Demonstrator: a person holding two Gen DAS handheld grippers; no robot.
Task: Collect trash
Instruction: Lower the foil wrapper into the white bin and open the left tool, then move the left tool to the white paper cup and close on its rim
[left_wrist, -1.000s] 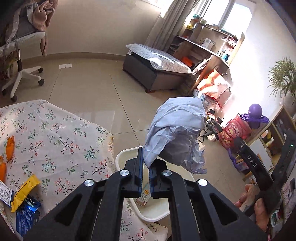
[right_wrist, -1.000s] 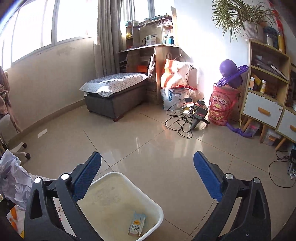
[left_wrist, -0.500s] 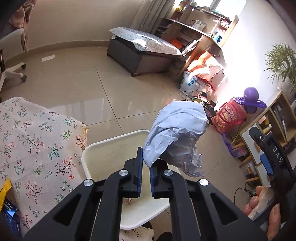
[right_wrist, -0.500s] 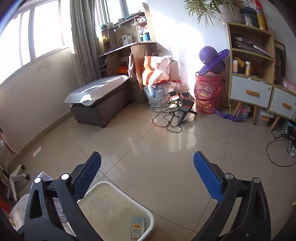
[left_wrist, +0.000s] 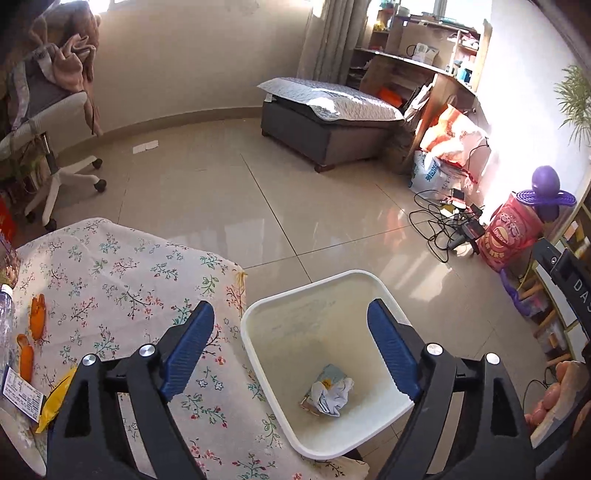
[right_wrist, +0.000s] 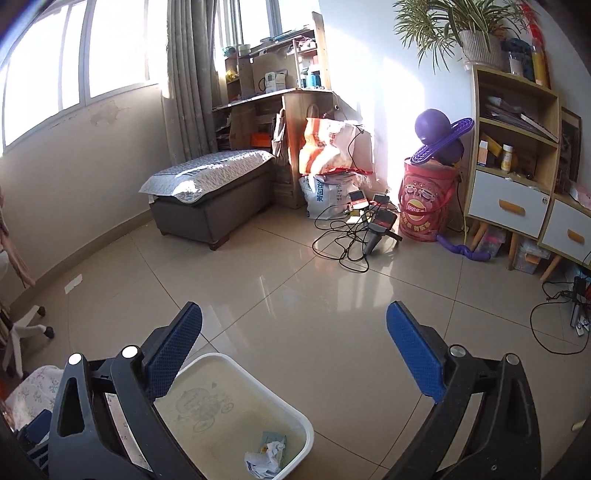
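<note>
A white bin (left_wrist: 258, 332) stands on the floor beside the floral-cloth table (left_wrist: 110, 280). A crumpled pale wad of trash (left_wrist: 332, 395) lies at its bottom on a small carton. My left gripper (left_wrist: 291, 343) is open and empty above the bin. In the right wrist view the bin (right_wrist: 295, 417) and the wad (right_wrist: 266, 458) show at the bottom. My right gripper (right_wrist: 295, 343) is open and empty over the floor beyond the bin. Orange peels (left_wrist: 35, 321), a yellow wrapper (left_wrist: 55, 398) and a blue packet (left_wrist: 18, 391) lie on the table's left.
A grey ottoman (left_wrist: 325, 122) stands across the tiled floor. Cables (left_wrist: 439, 225) and a red drum (left_wrist: 509, 236) are at the right wall. A white office chair (left_wrist: 48, 122) is at the far left. A shelf unit (right_wrist: 517, 155) stands at the right.
My left gripper opened and let go of the pale crumpled wad, which now lies in the bin. The right gripper stayed open and lifted its view toward the room.
</note>
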